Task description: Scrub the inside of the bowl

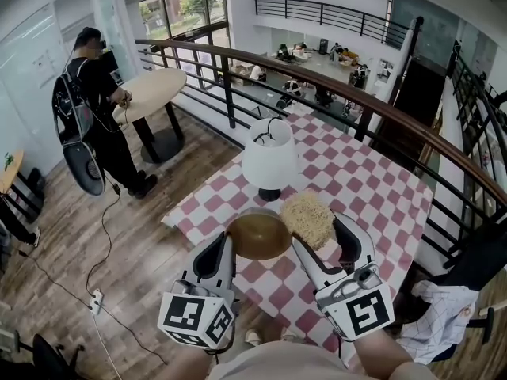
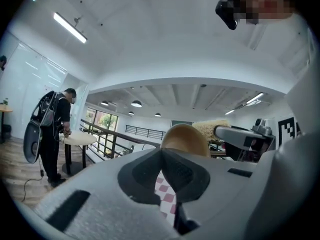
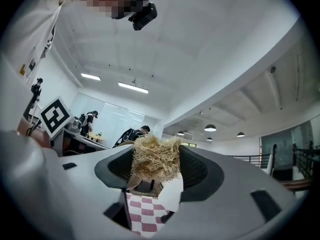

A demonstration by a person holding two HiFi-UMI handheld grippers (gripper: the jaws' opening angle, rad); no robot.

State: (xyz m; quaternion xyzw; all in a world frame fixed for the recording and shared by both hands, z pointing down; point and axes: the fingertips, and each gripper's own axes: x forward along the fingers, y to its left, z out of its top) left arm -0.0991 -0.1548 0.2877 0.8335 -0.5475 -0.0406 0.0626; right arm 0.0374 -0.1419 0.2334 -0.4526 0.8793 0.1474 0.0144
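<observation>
Above checkered tabletop: left hand-held gripper clamped on bowl rim; right hand-held gripper pinching fibre scrubber, just beside bowl. Advise: steady rim grip, scrubber pressed inside, circular strokes.

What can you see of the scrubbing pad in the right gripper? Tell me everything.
The scrubbing pad is a straw-coloured wad of coarse, tangled fibres, loofah-like, rounded with frayed edges. It is clamped between the jaws of the right gripper, its bulk sticking out past their tips. It is held above the checked tablecloth, right beside the rim of the brown bowl; whether it touches the bowl is unclear.
</observation>
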